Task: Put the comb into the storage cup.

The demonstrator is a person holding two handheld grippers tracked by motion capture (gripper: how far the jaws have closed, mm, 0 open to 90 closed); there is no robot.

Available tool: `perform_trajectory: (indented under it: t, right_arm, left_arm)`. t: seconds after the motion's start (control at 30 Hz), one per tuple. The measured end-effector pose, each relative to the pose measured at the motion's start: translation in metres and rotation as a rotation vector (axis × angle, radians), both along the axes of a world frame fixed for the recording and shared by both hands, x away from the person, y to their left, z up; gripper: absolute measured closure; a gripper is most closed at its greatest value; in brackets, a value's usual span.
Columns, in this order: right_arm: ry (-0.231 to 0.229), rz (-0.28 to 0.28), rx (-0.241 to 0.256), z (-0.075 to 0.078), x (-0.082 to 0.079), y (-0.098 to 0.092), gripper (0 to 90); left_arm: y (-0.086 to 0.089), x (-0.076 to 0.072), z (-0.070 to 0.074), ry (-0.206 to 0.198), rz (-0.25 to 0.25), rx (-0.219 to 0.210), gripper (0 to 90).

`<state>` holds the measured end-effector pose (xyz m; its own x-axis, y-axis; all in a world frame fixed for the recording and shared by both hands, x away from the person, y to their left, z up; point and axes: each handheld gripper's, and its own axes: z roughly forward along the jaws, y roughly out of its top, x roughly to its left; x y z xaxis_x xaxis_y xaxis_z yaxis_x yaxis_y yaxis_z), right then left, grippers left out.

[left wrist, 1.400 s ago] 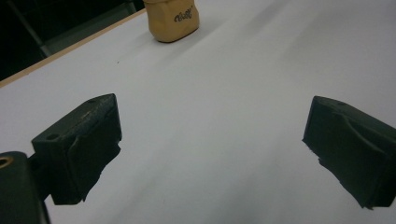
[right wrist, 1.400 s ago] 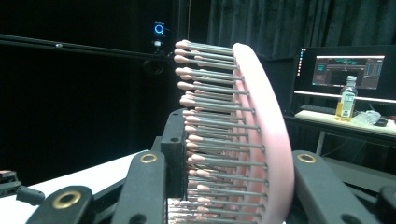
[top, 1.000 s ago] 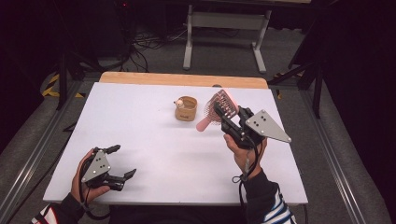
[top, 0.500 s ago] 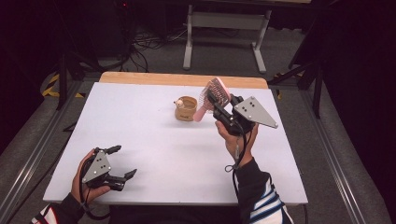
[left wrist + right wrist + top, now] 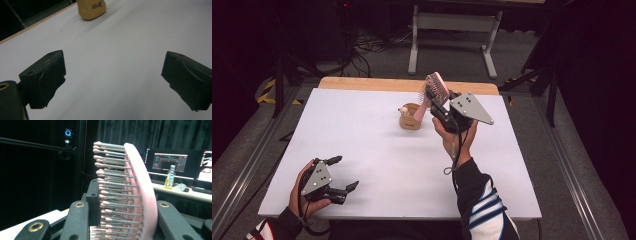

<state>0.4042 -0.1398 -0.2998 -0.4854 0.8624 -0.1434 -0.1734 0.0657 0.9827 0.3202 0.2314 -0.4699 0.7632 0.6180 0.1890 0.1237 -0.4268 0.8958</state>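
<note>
My right gripper [image 5: 435,105] is shut on a pink hairbrush [image 5: 435,87], held in the air over the far middle of the table. The brush stands nearly upright, bristles facing left, and its handle points down toward a small tan cup [image 5: 408,120]. I cannot tell whether the handle touches the cup. In the right gripper view the hairbrush [image 5: 135,195] rises between the jaws of the right gripper [image 5: 120,220]. At the near left corner my left gripper [image 5: 343,172] rests low and open. In the left gripper view, bare table lies between the left gripper [image 5: 112,82] jaws, with the tan cup [image 5: 91,10] far ahead.
The white table [image 5: 362,130] has a wooden strip [image 5: 362,83] along its far edge. A metal stand [image 5: 452,25] and cables lie on the floor beyond it. Monitors and a bottle [image 5: 170,177] sit on a desk far off in the right gripper view.
My right gripper has carried the hairbrush up and to the left, turning it more upright, with its handle now beside the tan cup. The left gripper has stayed put.
</note>
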Motion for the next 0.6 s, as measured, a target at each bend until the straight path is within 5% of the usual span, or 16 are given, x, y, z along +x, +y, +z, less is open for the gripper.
perform_trajectory:
  t: [0.6]
  right_arm:
    - [0.031,-0.091,0.008,-0.014,0.030,0.020,63.6]
  left_arm:
    - [0.001,-0.001,0.001,0.004,-0.029,-0.007,6.4]
